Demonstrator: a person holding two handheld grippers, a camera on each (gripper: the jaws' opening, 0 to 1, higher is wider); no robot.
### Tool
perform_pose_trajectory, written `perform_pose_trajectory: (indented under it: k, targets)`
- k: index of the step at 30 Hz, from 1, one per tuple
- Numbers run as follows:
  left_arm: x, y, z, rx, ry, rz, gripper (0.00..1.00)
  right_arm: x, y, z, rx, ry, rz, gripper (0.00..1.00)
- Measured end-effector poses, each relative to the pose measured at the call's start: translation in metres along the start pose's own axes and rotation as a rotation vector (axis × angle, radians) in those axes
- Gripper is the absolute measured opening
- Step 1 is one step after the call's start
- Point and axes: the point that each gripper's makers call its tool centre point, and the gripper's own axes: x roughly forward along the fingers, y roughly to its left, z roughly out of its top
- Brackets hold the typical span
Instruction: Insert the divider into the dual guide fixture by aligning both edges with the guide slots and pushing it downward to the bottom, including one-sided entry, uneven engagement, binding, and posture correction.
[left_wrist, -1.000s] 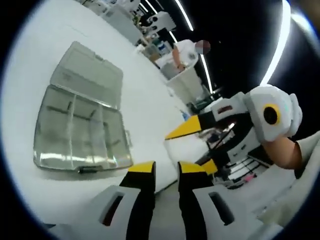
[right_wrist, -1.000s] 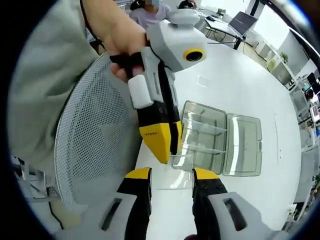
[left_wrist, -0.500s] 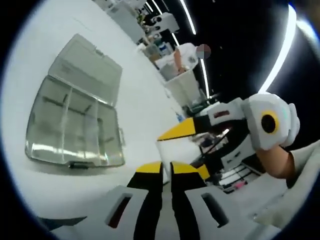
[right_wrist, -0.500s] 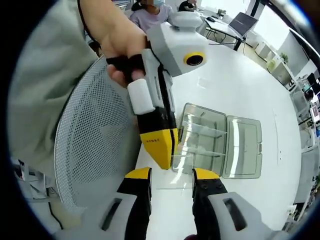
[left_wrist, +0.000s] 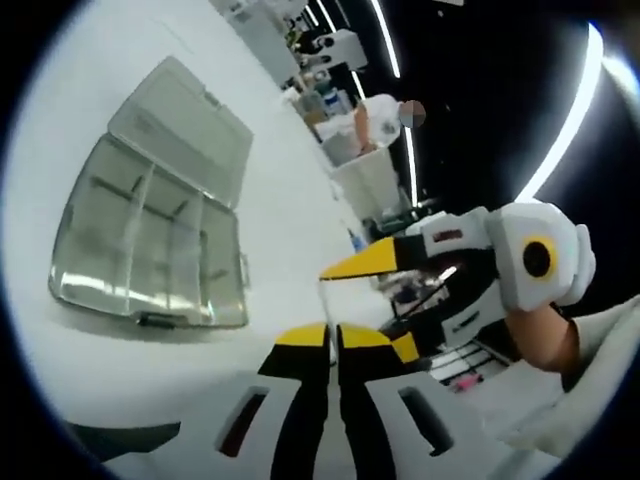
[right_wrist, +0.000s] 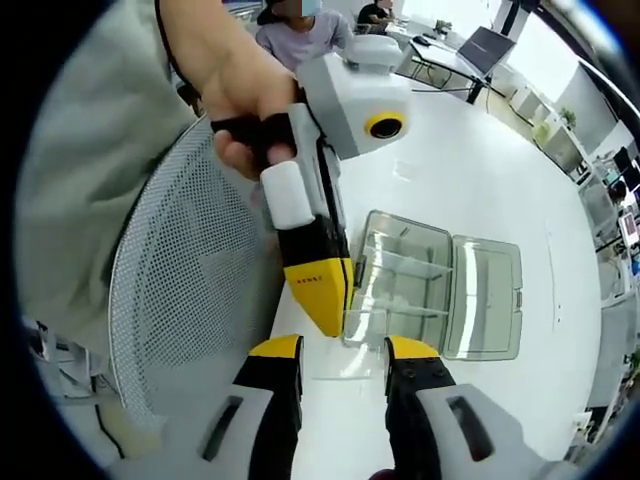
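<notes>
Clear plastic divider (right_wrist: 352, 322) looks pinched in the clenched left gripper (right_wrist: 322, 305), with the open fixture box (right_wrist: 432, 298) on the bench (right_wrist: 470, 170) just beyond; right gripper (right_wrist: 343, 352) gapes, apparently empty.

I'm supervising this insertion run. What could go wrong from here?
The left tongs are shut near the table edge, short of the clear box; anything thin slipping from them could fall floorward. The box's walls are transparent and glary, so one-sided entry and binding seem likely.
</notes>
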Motion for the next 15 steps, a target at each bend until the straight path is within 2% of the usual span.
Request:
perform_pose_trajectory:
  k: [5,8,15]
  targets:
    - [-0.002,-0.001,0.004,-0.013,-0.013,-0.004,0.0,-0.002,-0.005,0.003,-0.009,-0.013,-0.018,0.28]
    - [-0.003,-0.001,0.004,0.0,-0.009,-0.008,0.0,-0.004,-0.007,0.006,-0.03,-0.019,-0.02,0.24]
    - [-0.008,0.002,0.009,0.046,-0.012,-0.006,0.0,-0.009,-0.013,0.006,-0.013,-0.035,-0.017,0.24]
